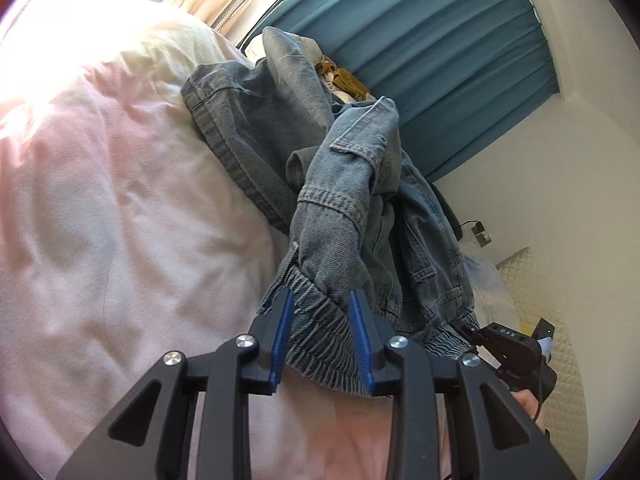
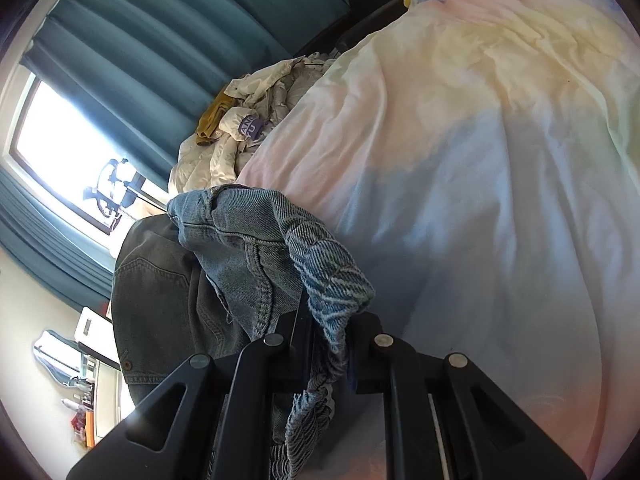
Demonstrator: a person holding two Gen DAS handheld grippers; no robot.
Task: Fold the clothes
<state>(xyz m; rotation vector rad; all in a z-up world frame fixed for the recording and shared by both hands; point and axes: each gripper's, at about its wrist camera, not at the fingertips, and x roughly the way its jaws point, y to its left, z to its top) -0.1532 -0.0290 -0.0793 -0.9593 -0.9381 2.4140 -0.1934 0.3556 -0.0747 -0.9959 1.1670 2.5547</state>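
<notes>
The folding looks to be at an early stage. On the left lies the bed cover point(image 1: 120, 200), pale pink, and over it hang the blue jeans point(image 1: 360, 208), bunched and twisted, lifted by the elastic waistband and not laid flat. No neat fold shows yet, so I judge that spreading and all the folds are left to do. Behind, a heap of other clothes point(image 2: 240, 128), cream and mustard, waits unfolded near the teal curtain point(image 2: 140, 40).

The left tongs point(image 1: 322, 332) stand partly open: the two blue pads point(image 1: 282, 340) are apart, with the gathered waistband between them. The band touches them, but whether it is truly pinched, I cannot tell.

Further right, the right tongs point(image 2: 324, 340) are clenched on the same waistband; the ribbed denim comes out between the two fingers, which are almost together, and it hangs down below them. A darker, grey-green denim garment point(image 2: 160, 300) hangs just beside, to the left in this view
</notes>
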